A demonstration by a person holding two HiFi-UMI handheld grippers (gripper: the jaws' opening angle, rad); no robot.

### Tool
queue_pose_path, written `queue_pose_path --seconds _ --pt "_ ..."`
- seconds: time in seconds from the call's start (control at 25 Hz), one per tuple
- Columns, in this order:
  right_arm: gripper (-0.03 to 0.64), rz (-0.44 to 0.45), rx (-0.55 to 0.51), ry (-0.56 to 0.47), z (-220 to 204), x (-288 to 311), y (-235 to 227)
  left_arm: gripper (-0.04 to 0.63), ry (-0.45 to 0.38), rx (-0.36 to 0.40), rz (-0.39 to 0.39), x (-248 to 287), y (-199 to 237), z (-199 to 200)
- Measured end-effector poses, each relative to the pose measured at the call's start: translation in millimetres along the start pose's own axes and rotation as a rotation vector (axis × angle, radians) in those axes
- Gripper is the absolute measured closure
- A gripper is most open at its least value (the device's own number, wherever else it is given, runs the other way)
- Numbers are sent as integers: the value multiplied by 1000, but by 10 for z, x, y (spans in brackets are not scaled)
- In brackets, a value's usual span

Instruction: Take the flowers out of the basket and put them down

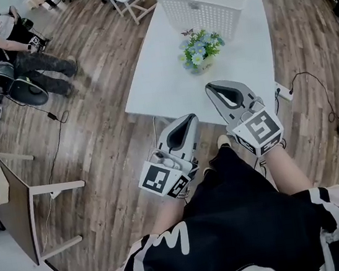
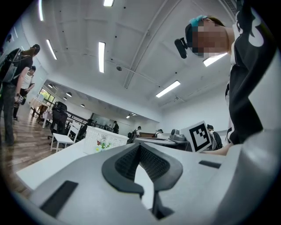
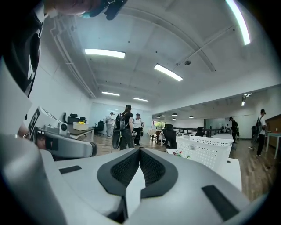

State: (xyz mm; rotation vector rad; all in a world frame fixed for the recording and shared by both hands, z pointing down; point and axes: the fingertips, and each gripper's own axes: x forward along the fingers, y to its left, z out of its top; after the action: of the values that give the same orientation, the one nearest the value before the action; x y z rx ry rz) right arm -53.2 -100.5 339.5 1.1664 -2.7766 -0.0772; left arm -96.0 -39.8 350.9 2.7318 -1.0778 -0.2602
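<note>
White perforated plastic forms the basket [image 1: 202,14], which stands at the far end of the table [image 1: 163,89]. The flowers [image 1: 200,50], a small bunch of blue and white blooms with green leaves, sit upright on the table top just on the near side of the basket, outside it; contact with the basket wall cannot be confirmed. The left tongs [image 1: 186,123] are held over the wooden floor [image 1: 96,148] just short of the table's near edge, clenched tip to tip with nothing between them. The right tongs [image 1: 218,90] lie over the near edge of the table, likewise clenched and empty, pointing toward the flowers but well apart from them. Both are close to the person's lap.
</note>
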Motion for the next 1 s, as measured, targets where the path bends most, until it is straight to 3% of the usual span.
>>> queue_pose_path --seconds 0.28,0.48,0.68,1.0 --pt "600 -27 -10 -8 -60 -232 129 592 25 -15 -39 35 -149 -126" --pt "600 -12 -16 -14 -19 -402 32 592 12 -1 -17 -41 -224 -75" --pt "598 29 -29 -41 21 -524 237 592 6 11 -1 -95 -344 -51" --pt "598 109 -51 -30 -80 -1260 428 592 12 28 19 -99 -1016 -225"
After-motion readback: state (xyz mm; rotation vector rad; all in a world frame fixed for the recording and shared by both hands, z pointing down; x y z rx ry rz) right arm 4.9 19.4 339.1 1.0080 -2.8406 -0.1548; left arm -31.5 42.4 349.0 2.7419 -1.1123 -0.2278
